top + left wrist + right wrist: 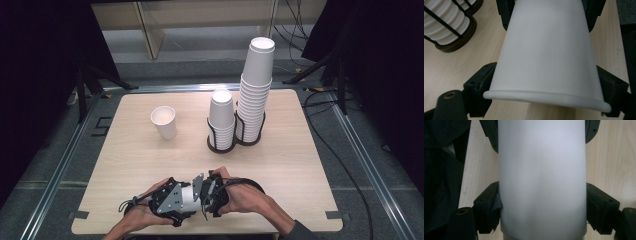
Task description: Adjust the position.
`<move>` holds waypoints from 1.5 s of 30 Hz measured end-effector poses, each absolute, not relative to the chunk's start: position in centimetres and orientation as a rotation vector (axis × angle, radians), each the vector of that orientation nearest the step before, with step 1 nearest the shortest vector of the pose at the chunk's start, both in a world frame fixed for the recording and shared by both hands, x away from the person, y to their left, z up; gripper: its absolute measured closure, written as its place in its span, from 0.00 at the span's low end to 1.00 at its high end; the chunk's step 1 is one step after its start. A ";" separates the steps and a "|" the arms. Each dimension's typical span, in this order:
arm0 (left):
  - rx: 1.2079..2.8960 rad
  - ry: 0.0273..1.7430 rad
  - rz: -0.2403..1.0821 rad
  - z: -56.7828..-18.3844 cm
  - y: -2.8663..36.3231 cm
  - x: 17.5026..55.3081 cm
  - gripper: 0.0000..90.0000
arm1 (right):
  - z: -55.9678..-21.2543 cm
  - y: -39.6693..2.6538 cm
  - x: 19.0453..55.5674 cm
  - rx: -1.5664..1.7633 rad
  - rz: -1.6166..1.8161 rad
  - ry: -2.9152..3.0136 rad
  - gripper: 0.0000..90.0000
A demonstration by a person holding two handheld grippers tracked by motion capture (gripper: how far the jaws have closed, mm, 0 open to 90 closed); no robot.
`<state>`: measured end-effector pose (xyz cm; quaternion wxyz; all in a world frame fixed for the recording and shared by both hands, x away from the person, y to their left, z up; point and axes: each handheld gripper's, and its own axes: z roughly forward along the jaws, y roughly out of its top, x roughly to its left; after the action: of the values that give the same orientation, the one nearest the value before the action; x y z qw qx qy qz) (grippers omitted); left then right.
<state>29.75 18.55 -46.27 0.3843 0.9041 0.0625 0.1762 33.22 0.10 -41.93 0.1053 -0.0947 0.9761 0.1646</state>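
Both grippers meet near the table's front edge. The left gripper and right gripper each squeeze the same white paper cup, lying sideways between them.

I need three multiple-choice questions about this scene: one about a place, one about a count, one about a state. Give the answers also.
1. The loose cup stands
A. left of the wire holders
B. right of them
C. on the tall stack

2. Wire holders with cup stacks:
A. one
B. two
C. four

3. The right hand-held gripper is
A. shut on a white cup
B. open and empty
C. shut on a holder

Answers:
1 A: in the high view the loose cup stands left of the wire holders.
2 B: two stacks stand side by side, each in its own holder.
3 A: the right hand-held gripper has its jaws pressed on both sides of the white cup.
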 end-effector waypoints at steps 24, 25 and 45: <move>1.830 0.349 0.305 -45.3 21.5 31.0 0.17 | -38.4 -4.5 34.7 -0.103 0.880 2.853 0.28; 1.802 0.375 0.301 -45.3 21.8 31.1 0.15 | -38.2 -4.8 34.9 -0.080 0.916 2.838 0.28; 1.608 0.454 0.224 -44.8 21.3 30.7 0.09 | -38.8 -5.8 36.2 -0.042 1.422 2.792 0.27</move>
<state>30.66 21.31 -44.76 0.6653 0.7121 0.2010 0.0990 36.18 -5.85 -38.79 0.0042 -0.0134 0.8910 0.4538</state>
